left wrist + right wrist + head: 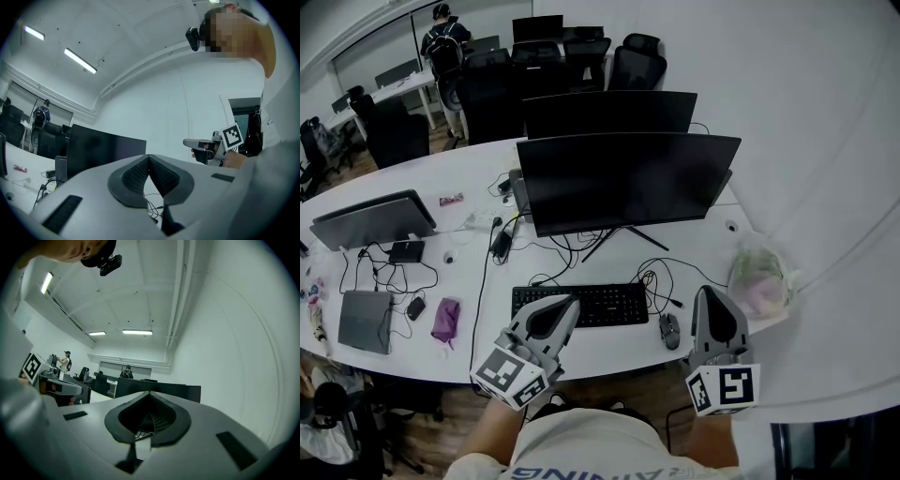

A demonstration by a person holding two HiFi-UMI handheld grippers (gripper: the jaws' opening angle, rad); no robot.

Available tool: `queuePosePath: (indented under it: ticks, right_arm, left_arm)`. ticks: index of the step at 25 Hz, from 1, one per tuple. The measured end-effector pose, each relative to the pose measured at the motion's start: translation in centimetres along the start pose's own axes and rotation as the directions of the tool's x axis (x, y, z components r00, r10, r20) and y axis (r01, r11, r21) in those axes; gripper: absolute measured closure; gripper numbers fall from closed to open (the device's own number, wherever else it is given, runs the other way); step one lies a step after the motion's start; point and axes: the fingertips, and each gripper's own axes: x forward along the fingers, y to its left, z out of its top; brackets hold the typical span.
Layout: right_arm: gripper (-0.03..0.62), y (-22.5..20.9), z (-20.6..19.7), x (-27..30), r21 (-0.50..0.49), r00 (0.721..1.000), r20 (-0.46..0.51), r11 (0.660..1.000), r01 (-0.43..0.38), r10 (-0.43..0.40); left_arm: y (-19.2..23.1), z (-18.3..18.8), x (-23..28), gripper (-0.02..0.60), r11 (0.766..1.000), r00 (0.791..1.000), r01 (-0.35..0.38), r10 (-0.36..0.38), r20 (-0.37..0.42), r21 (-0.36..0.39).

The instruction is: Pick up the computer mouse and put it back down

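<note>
The dark computer mouse (670,330) lies on the white desk (609,349), just right of the keyboard, with its cable running back. My right gripper (706,292) hovers above and slightly right of the mouse, jaws shut and nothing between them; in its own view the right gripper (149,393) points level toward the monitors. My left gripper (572,300) is held over the keyboard's left part, also shut and empty. In the left gripper view the pads (136,174) meet in a point, and the mouse is not seen there.
A black keyboard (579,305) sits before a large dark monitor (623,178). A plastic bag (757,279) lies at the desk's right end. Cables, a purple pouch (445,319), a grey laptop (364,319) and another monitor (373,217) fill the left. A person (443,42) stands far back.
</note>
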Motion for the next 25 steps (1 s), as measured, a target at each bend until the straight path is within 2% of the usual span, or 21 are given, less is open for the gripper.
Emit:
queuePosePath:
  ticks: [6, 25]
  right_arm:
    - [0.574, -0.20, -0.12, -0.07, -0.011, 1.000, -0.003, 1.000, 0.021, -0.021]
    - [0.574, 0.47, -0.20, -0.25, -0.025, 1.000, -0.021, 1.000, 0.000, 0.000]
  left_arm:
    - [0.08, -0.10, 0.02, 0.574, 1.000, 1.000, 0.003, -0.003, 0.000, 0.003]
    - [0.06, 0.14, -0.62, 0.574, 1.000, 1.000, -0.002, 0.002, 0.004, 0.005]
